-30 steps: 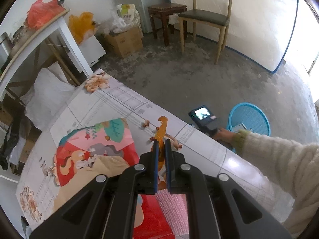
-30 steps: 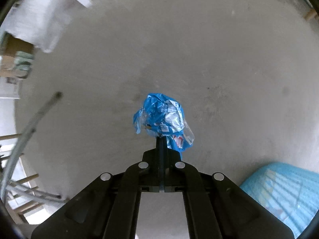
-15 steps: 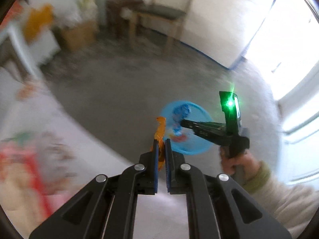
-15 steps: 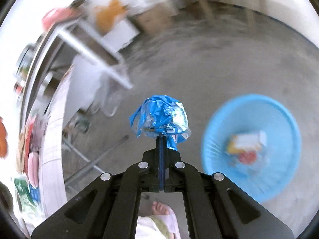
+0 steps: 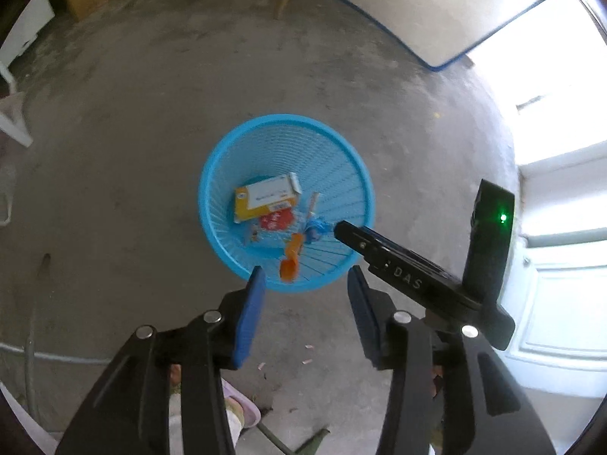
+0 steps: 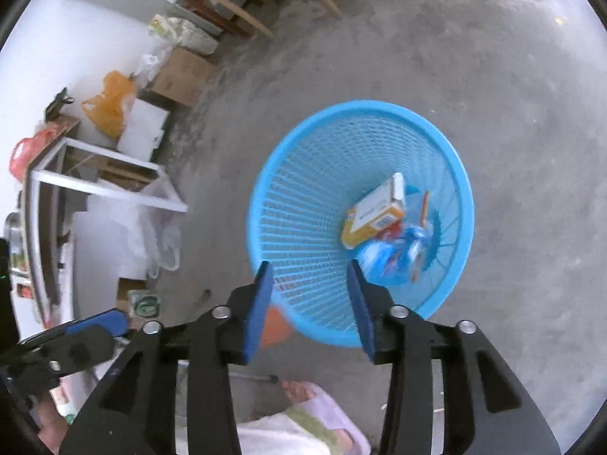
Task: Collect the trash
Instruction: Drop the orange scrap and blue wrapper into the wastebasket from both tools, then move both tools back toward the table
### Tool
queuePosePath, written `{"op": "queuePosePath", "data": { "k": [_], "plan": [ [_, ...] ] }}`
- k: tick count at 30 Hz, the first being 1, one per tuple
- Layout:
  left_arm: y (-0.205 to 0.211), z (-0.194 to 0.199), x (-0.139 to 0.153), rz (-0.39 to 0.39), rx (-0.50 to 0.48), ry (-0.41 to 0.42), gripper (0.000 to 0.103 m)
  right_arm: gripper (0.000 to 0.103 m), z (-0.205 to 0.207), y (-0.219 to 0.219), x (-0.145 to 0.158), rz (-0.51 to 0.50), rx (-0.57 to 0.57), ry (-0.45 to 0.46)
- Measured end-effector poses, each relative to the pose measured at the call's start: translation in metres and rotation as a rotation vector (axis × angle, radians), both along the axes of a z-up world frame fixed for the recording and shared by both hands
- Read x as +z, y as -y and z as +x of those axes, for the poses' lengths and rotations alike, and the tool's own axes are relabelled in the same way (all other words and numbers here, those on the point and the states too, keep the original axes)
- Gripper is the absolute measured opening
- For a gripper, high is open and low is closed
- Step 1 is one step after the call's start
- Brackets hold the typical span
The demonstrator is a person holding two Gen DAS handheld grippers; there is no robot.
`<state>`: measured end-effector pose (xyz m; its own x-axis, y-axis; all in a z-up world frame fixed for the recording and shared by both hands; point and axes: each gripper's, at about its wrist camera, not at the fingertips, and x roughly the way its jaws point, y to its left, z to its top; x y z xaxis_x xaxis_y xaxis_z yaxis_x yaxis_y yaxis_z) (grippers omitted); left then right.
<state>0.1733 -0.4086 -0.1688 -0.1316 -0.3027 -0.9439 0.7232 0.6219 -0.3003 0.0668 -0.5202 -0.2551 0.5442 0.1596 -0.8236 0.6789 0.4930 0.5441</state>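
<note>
We hold the left gripper (image 5: 305, 288) and right gripper (image 6: 309, 284) over the blue basket (image 5: 212, 174) mid-frame, jaws opening, empty; orange scrap (image 5: 290, 261) and blue wrapper (image 6: 383, 259) (blurred) lie inside.

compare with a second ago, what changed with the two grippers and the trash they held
Both let go. The left gripper swung from the table to above the blue basket; its jaws are opening with nothing between them, and the orange scrap is dropping in. The right gripper is opening too; its blue wrapper now lies in the basket. The yellow box in the basket stayed put.
</note>
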Motion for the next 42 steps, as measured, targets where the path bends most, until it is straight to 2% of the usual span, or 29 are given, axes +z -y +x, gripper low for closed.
{"op": "queuePosePath", "data": {
  "k": [4, 7, 9, 11, 13, 16, 18, 20, 21, 25, 27, 33, 37, 42],
  "plan": [
    [-0.019, -0.002, 0.012, -0.032, 0.030, -0.005, 0.050, 0.042, -0.007, -0.004, 0.006, 0.020, -0.019, -0.001],
    [-0.031, -0.009, 0.035, -0.084, 0.023, 0.061, 0.057, 0.045, -0.022, -0.011, 0.017, -0.023, -0.008, 0.009],
    [-0.043, -0.017, 0.054, -0.145, 0.025, 0.110, 0.065, 0.052, -0.030, -0.016, 0.031, -0.071, 0.006, 0.017],
    [-0.056, -0.029, 0.072, -0.209, 0.033, 0.141, 0.074, 0.060, -0.037, -0.026, 0.052, -0.150, 0.033, 0.026],
    [-0.072, -0.041, 0.087, -0.282, 0.054, 0.116, 0.083, 0.066, -0.046, -0.038, 0.073, -0.238, 0.067, 0.033],
    [-0.099, -0.060, 0.111, -0.372, 0.065, 0.087, 0.086, 0.077, -0.054, -0.055, 0.101, -0.357, 0.120, 0.038],
    [-0.116, -0.073, 0.127, -0.413, 0.069, 0.131, 0.090, 0.087, -0.056, -0.066, 0.120, -0.450, 0.155, 0.043],
    [-0.136, -0.085, 0.143, -0.439, 0.083, 0.216, 0.096, 0.093, -0.060, -0.079, 0.144, -0.572, 0.167, 0.045],
    [-0.144, -0.090, 0.148, -0.448, 0.092, 0.244, 0.097, 0.095, -0.063, -0.089, 0.160, -0.653, 0.170, 0.053],
    [-0.183, -0.104, 0.164, -0.470, 0.156, 0.278, 0.097, 0.095, -0.066, -0.120, 0.192, -0.842, 0.190, 0.084],
    [-0.205, -0.110, 0.172, -0.479, 0.197, 0.298, 0.097, 0.095, -0.063, -0.137, 0.201, -0.902, 0.222, 0.086],
    [-0.273, -0.120, 0.185, -0.496, 0.305, 0.366, 0.097, 0.095, -0.058, -0.182, 0.227, -0.988, 0.312, 0.186],
    [-0.312, -0.123, 0.188, -0.503, 0.393, 0.384, 0.097, 0.095, -0.055, -0.203, 0.248, -0.964, 0.364, 0.282],
    [-0.358, -0.128, 0.190, -0.549, 0.478, 0.403, 0.097, 0.095, -0.047, -0.226, 0.266, -0.869, 0.467, 0.431]
  ]
}}
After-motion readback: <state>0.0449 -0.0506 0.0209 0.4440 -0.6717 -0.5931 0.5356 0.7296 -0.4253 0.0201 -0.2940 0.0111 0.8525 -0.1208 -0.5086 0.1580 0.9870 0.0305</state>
